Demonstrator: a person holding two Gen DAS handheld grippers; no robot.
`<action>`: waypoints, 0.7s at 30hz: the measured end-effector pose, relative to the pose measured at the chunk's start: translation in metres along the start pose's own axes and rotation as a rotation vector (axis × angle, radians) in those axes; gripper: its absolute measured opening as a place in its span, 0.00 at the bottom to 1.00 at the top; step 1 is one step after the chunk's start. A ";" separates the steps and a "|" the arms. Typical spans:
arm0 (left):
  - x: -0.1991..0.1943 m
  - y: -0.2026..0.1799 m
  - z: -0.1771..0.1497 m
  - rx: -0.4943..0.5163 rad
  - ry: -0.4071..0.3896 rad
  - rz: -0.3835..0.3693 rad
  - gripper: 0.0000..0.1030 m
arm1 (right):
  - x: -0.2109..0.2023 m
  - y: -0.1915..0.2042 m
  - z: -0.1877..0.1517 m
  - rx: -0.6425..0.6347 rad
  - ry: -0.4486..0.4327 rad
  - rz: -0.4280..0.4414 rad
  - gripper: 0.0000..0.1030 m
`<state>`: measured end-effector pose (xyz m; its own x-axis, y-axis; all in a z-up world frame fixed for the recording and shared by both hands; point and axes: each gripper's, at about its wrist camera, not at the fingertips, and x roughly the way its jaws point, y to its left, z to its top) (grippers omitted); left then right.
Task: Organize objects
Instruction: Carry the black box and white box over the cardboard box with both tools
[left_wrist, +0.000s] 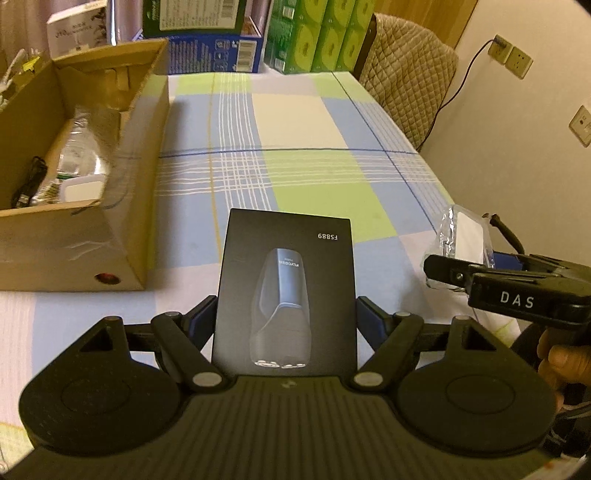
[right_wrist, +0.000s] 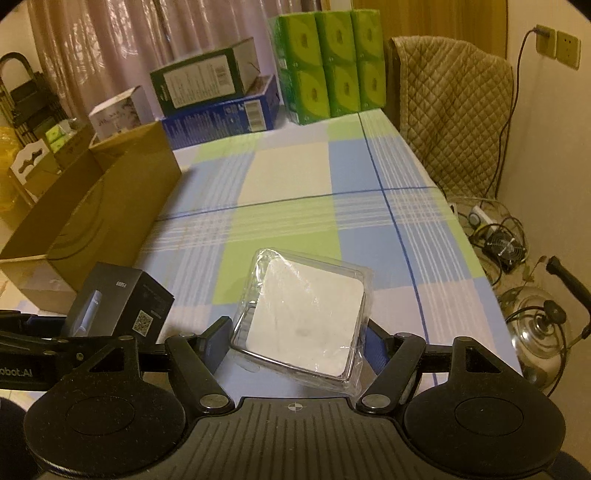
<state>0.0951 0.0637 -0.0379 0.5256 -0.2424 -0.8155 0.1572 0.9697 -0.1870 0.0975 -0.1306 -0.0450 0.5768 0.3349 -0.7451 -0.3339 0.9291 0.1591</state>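
Left gripper (left_wrist: 285, 317): jaws closed on a black shaver box (left_wrist: 286, 291), one finger against each long side. The box is marked FS889, printed face up, and is held above the near part of the worktop (left_wrist: 303, 122). The right wrist view shows the same box at lower left, clear of the cloth.

Right gripper (right_wrist: 297, 341): jaws closed on a white square item in a clear plastic wrapper (right_wrist: 301, 317), tilted, held over the near right part of the worktop. In the left wrist view this item sits just right of the shaver box, and a hand (left_wrist: 557, 360) is visible behind the gripper body.

The worktop carries a checked cloth in blue, green and white.

Left side: an open cardboard box (left_wrist: 122, 236) stands on the cloth. It holds clear-wrapped items, a white block and a black cable; further detail cannot be made out.

Far edge: a blue carton (right_wrist: 225, 114) with a green carton (right_wrist: 203, 79) stacked on it, a small white box (right_wrist: 116, 110) to their left, and a pack of green tissue packets (right_wrist: 325, 62) to their right.

Beyond the right far corner: a chair with a quilted cover (right_wrist: 454, 107).
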 end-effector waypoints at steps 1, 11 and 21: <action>-0.005 0.000 -0.001 0.000 -0.006 0.002 0.73 | -0.004 0.002 -0.001 -0.001 -0.005 0.003 0.68; -0.044 -0.003 -0.013 -0.006 -0.058 0.014 0.73 | -0.037 0.020 -0.009 -0.034 -0.043 0.028 0.68; -0.056 -0.008 -0.015 -0.009 -0.081 0.008 0.73 | -0.046 0.024 -0.011 -0.045 -0.052 0.035 0.68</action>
<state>0.0518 0.0703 0.0013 0.5927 -0.2363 -0.7700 0.1458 0.9717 -0.1860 0.0546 -0.1252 -0.0138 0.6014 0.3756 -0.7051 -0.3869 0.9091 0.1543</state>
